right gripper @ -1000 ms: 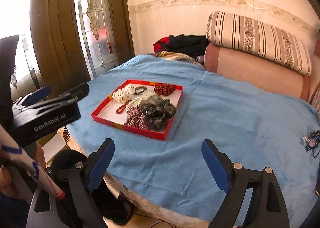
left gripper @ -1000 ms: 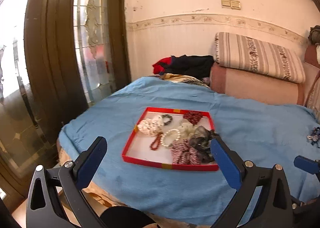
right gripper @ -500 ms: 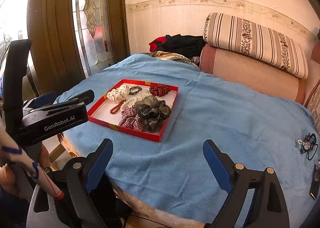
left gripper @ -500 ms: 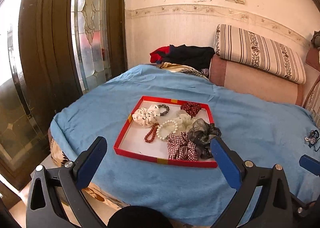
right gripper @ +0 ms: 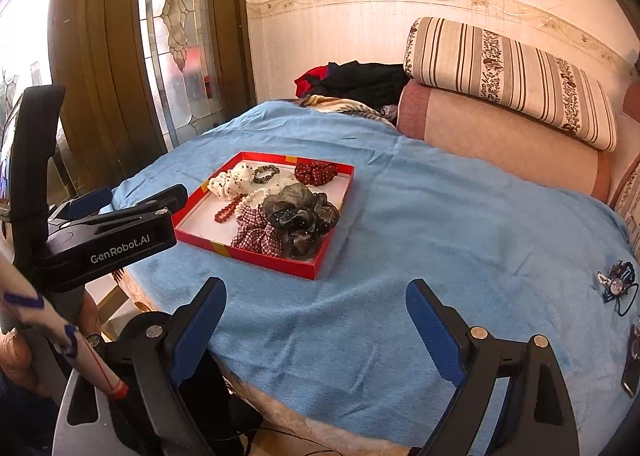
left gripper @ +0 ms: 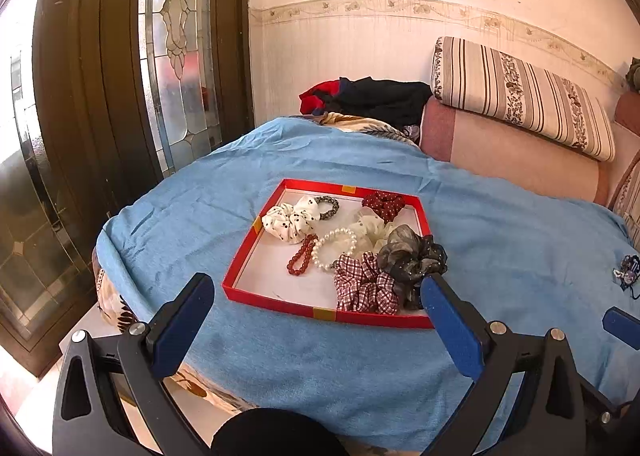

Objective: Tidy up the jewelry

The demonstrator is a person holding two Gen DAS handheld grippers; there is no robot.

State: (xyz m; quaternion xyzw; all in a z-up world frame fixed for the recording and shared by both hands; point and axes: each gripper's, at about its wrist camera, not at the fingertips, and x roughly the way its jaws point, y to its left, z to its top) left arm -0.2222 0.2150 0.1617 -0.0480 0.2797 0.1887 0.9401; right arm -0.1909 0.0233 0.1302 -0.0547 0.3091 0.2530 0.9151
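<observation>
The shallow red cardboard tray (left gripper: 244, 252) rests on the blue terry-cloth bed cover (left gripper: 500, 240). It holds fabric scrunchies (left gripper: 366, 286), a pearl bracelet (left gripper: 334, 242) and a red bead bracelet (left gripper: 302, 256). The left gripper (left gripper: 316, 320) and right gripper (right gripper: 316, 320) hover near the tray, fingers spread and empty.

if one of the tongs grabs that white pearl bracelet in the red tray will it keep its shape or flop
The pearl bracelet would probably sag into a drooping loop, since it is separate beads on a string. The round, glossy beads may slip between flat pads. It touches the red bead bracelet and cream scrunchie, so lifting could drag them.
</observation>
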